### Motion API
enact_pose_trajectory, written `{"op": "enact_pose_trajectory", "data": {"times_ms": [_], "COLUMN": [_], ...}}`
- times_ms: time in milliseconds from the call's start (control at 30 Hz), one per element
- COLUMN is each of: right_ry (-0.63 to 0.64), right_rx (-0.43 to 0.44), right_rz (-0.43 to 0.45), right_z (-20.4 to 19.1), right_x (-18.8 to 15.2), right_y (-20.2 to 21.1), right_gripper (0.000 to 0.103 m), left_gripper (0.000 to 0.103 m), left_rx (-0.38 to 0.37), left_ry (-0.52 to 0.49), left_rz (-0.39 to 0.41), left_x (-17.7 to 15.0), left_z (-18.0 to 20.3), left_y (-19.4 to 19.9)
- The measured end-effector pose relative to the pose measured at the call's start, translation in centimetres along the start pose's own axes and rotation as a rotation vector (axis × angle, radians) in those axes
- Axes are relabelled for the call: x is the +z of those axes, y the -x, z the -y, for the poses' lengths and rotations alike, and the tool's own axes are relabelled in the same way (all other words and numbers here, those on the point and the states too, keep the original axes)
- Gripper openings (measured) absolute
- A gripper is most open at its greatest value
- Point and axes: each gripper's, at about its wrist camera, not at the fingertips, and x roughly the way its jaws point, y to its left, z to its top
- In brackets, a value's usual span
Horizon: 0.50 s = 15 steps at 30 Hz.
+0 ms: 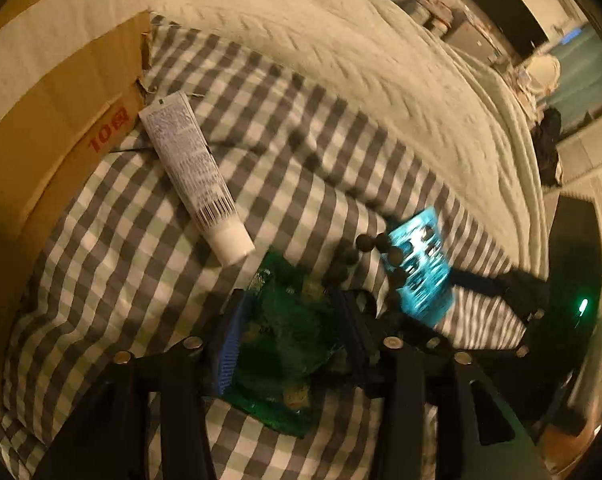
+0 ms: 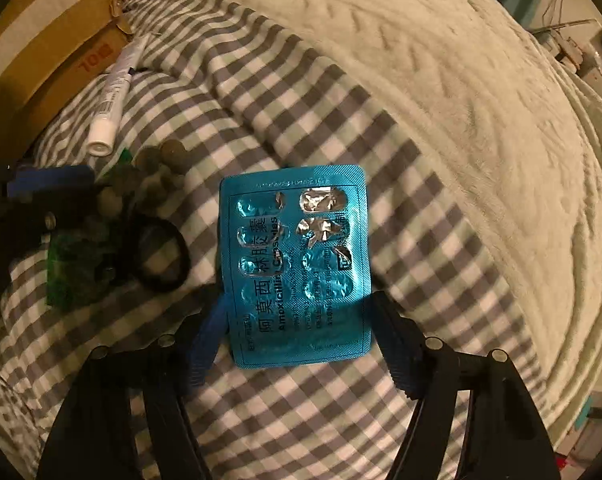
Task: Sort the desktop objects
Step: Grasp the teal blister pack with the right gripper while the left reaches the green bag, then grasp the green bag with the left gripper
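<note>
My left gripper (image 1: 289, 300) points down over a crumpled green packet (image 1: 289, 344) that lies on the checked cloth (image 1: 121, 280). The packet sits between the blue pads (image 1: 227, 344), which stand a little off it, so the gripper is open. A blue blister pack (image 2: 297, 264), partly emptied, lies flat on the cloth. My right gripper (image 2: 297, 302) straddles its near end, both fingertips meeting its side edges. The same blister pack (image 1: 419, 264) shows blurred in the left wrist view, to the right of the packet.
A white tube (image 1: 195, 176) lies by a cardboard box (image 1: 61, 120) at the left. A string of dark beads (image 1: 365, 256) and a black hair tie (image 2: 157, 254) lie between packet and blister pack. A cream blanket (image 2: 461, 80) is heaped behind.
</note>
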Motion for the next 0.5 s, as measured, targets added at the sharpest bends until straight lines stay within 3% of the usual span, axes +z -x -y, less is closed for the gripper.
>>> {"op": "enact_pose_trajectory", "data": {"times_ms": [33,267,500], "right_ry": [0.0,-0.028,-0.03], "right_rx": [-0.012,-0.034,-0.029], "right_rz": [-0.003,-0.02,-0.019], "right_z": [0.0,1.0,1.4], "right_x": [-0.2,-1.7,-3.2], "right_y": [0.1,0.4,0.6], "right_gripper": [0.07,0.07,0.07], "left_gripper": [0.064,0.065,0.065], "left_rx": [0.002,0.005,-0.097], "left_ry": [-0.019,-0.117,-0.103], "left_rz": [-0.015,-0.016,-0.08], "left_x": [-0.3,-1.3,-1.4], "left_z": [0.1,0.2,-0.8], "left_y": [-0.2,0.1,0.2]}}
